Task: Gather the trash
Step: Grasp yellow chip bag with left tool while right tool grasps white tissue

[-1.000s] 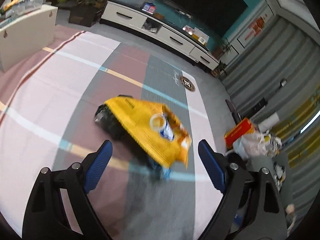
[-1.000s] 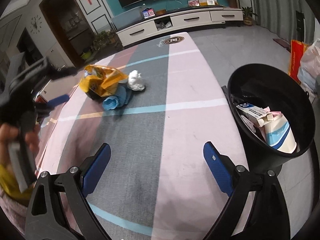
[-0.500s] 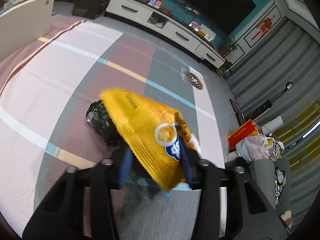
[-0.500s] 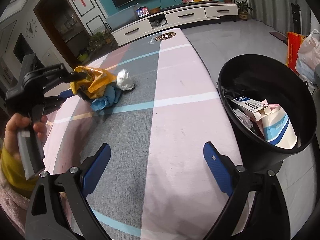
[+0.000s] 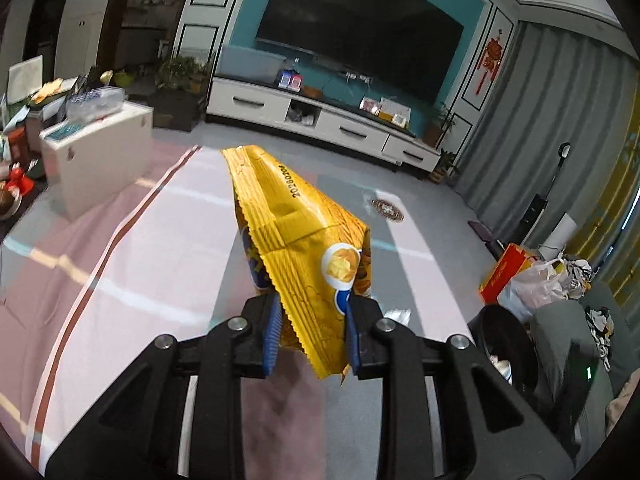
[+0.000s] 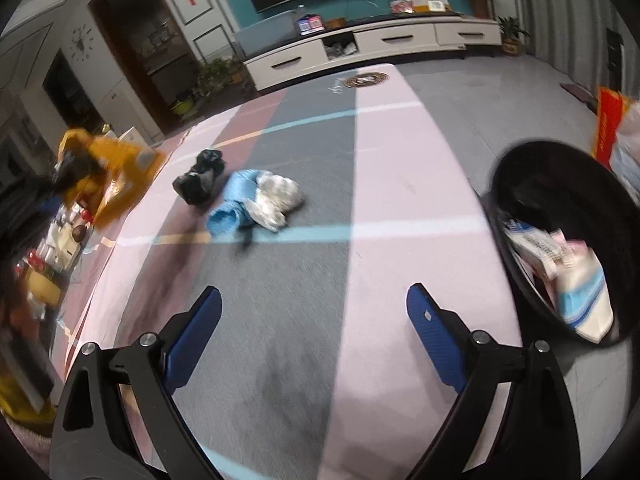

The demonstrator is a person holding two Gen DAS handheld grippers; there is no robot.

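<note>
At the far left of the right wrist view, the left tongs [image 6: 76, 168] show only as a dark blur, lifted above the striped rug [image 6: 380, 168] with the yellow snack bag [image 6: 120, 168] hanging from them. In their own view the left tongs [image 5: 312, 332] point down at a slant, jaws closing, the blue pads pressing the yellow snack bag [image 5: 304, 240] from both sides; the bag is clear of the rug [image 5: 120, 280]. A printed code runs along the bag's upper seam, too small to read with certainty. Further right on the rug lie a black crumpled bag [image 6: 200, 176], a blue wrapper [image 6: 232, 210] and a white crumpled wad [image 6: 276, 198], touching one another. The right tongs [image 6: 314, 320] tilt down over the rug, jaws wide apart with nothing between them. At the right edge stands the black bin [image 6: 516, 184], with cartons inside; their print is blurred.
</note>
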